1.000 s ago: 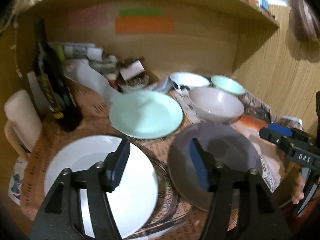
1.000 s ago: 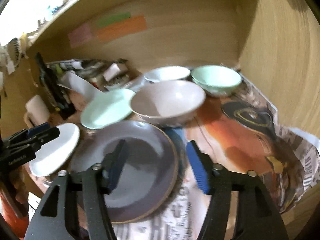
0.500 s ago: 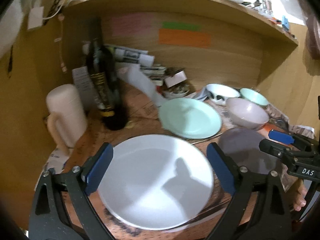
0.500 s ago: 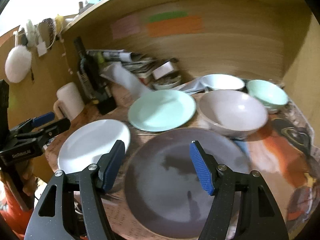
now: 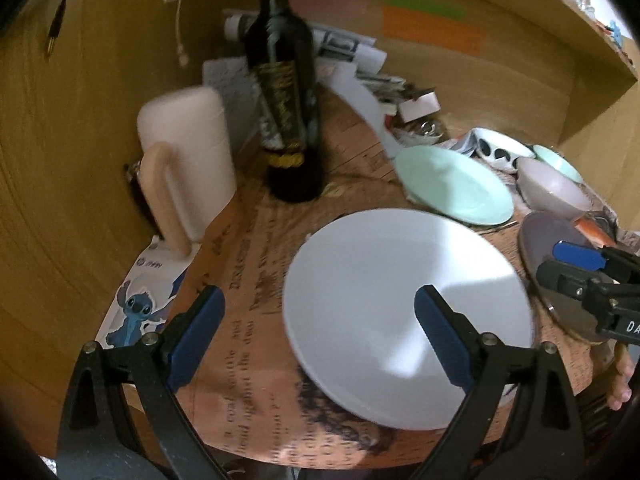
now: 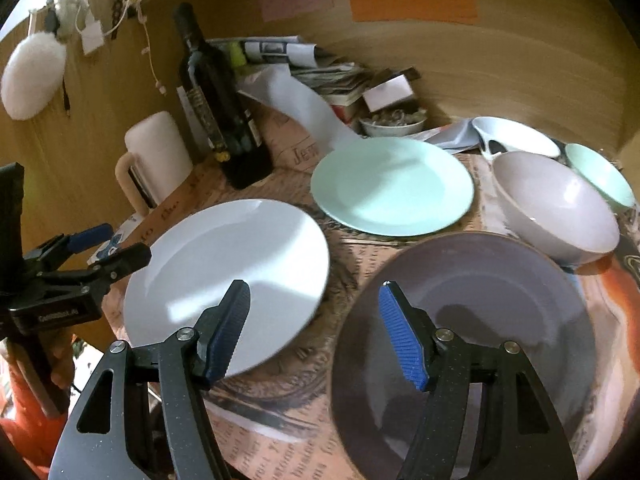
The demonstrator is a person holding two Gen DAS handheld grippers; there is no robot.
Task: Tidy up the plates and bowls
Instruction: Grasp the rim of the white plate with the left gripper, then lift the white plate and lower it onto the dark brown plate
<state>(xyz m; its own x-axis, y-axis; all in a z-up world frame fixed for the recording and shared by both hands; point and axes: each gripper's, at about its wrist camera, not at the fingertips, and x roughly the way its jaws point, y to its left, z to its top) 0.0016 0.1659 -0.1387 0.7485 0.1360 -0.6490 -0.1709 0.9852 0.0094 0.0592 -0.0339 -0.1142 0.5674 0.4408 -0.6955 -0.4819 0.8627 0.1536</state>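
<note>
Now both grippers hang over a paper-covered bench (image 6: 280,432) set with crockery to be sorted. The left gripper (image 5: 316,336), its jaws having just opened wide and holding nothing, straddles the left rim of the white plate (image 5: 400,300), one finger over bare newsprint and the other above the plate's face. The right gripper (image 6: 314,332), jaws about half open and empty, hovers between the white plate and the grey plate (image 6: 472,320).

To take the white plate cleanly, the left jaws would likely need to come in low at the rim and pinch the edge, lifting flat, clear of the dark bottle (image 5: 286,92) and the cream mug (image 5: 188,160) nearby. Stacking plates on the largest, the grey one, looks the soundest order.

By count: three plates, white, mint (image 6: 392,186) and grey; three bowls at the right, grey (image 6: 556,204), mint (image 6: 600,172) and white (image 6: 516,136). One small dish (image 6: 394,124) of clutter sits behind.
</note>
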